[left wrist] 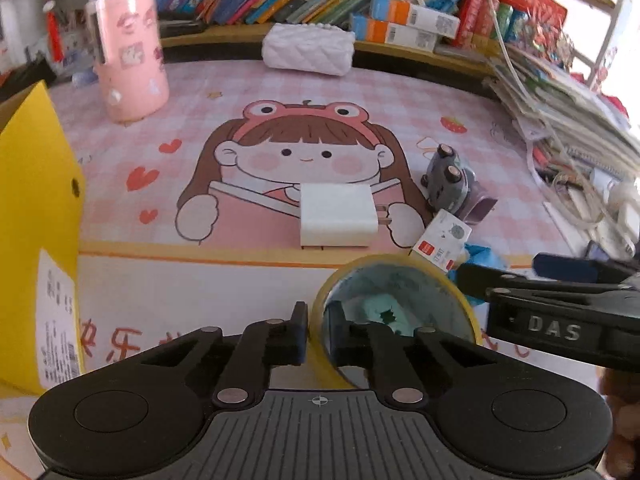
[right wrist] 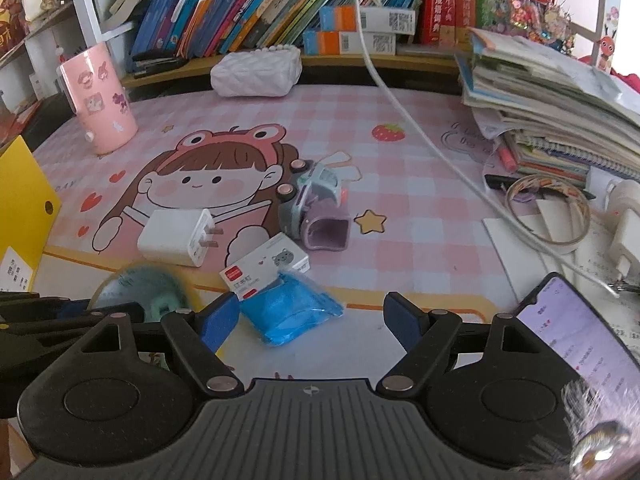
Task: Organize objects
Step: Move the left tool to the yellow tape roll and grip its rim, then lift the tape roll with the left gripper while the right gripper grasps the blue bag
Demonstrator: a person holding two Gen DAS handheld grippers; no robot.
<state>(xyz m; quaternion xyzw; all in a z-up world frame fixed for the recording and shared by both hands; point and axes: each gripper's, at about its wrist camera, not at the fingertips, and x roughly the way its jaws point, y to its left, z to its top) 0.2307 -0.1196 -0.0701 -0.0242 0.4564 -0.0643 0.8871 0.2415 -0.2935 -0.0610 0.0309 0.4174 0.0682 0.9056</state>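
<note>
From the left wrist camera, the left gripper [left wrist: 316, 334] was clamped on the near wall of a roll of clear tape [left wrist: 394, 312], one finger outside the ring and one inside. The tape roll was a yellowish, see-through hoop standing on edge, held low over the front of the tabletop [left wrist: 200, 280]. Just beyond it a white charger plug [left wrist: 338, 216] lay flat on a pink cartoon mat. To the right of the plug sat a grey toy car [left wrist: 448, 182] on its side and a small white card box [left wrist: 446, 246]. A yellow box [left wrist: 36, 208] stood at the left edge, and a pink cup [left wrist: 130, 50] stood farther back on the left. The right gripper's black arm showed at the right of the frame.

From the right wrist camera, the right gripper [right wrist: 312, 320] stood wide open and held nothing. It hovered just above a crumpled blue plastic packet [right wrist: 290, 312], which lay touching the card box [right wrist: 266, 266]. The plug [right wrist: 176, 236] and the toy car [right wrist: 308, 200] lay behind these — all close together mid-mat. The tape roll [right wrist: 138, 292] appeared blurred at the lower left. A lit phone [right wrist: 580, 348] lay at the right, near a second tape ring [right wrist: 548, 210] and a stack of books.

The step in hand seemed to be carrying the tape to a container, likely the yellow box. To do it well, the grip on the thin wall should stay firm and the roll level — a tilted ring could slip out. The open right gripper was well placed to take the blue packet next.
</note>
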